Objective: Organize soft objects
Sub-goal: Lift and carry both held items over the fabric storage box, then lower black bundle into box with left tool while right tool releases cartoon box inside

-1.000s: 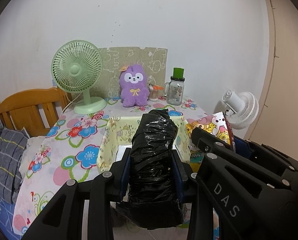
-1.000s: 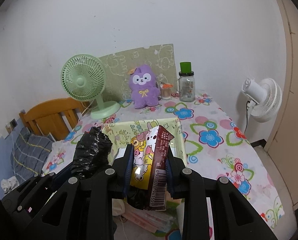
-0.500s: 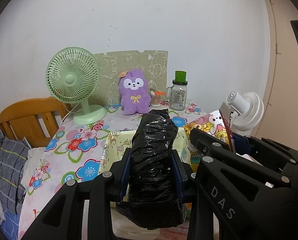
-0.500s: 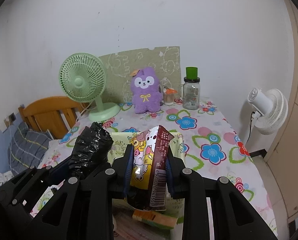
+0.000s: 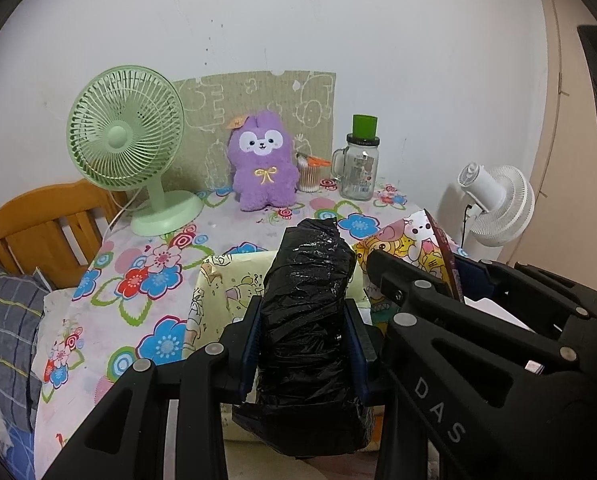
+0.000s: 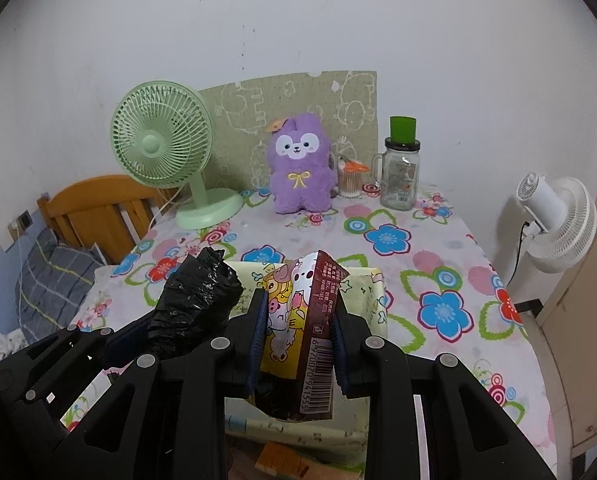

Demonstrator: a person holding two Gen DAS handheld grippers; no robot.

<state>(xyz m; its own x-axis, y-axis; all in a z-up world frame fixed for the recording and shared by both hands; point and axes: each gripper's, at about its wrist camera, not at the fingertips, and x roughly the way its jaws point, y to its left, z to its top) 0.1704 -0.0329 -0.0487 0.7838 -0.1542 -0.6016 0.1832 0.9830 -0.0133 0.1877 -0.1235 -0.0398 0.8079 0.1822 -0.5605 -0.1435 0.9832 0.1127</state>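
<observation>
My left gripper (image 5: 304,342) is shut on a crumpled black plastic bag roll (image 5: 308,300), held upright above a pale yellow cartoon-print bin (image 5: 214,280). My right gripper (image 6: 298,342) is shut on a cartoon-print tissue pack (image 6: 302,320) with a brown barcode side, held over the same bin (image 6: 372,292). The two grippers sit side by side; the black bag (image 6: 196,296) shows left of the pack, and the pack (image 5: 408,242) shows right of the bag. A purple plush bunny (image 5: 263,166) stands at the table's back.
A green desk fan (image 5: 128,144), a glass mug jar with a green lid (image 5: 358,164) and a cotton-swab cup (image 5: 309,172) stand at the back of the floral tablecloth (image 5: 150,276). A wooden chair (image 5: 42,224) is left, a white fan (image 6: 554,220) right.
Both grippers have risen and drawn back from the table with their loads, so the bin and table look lower and farther. Both grips are unchanged.
</observation>
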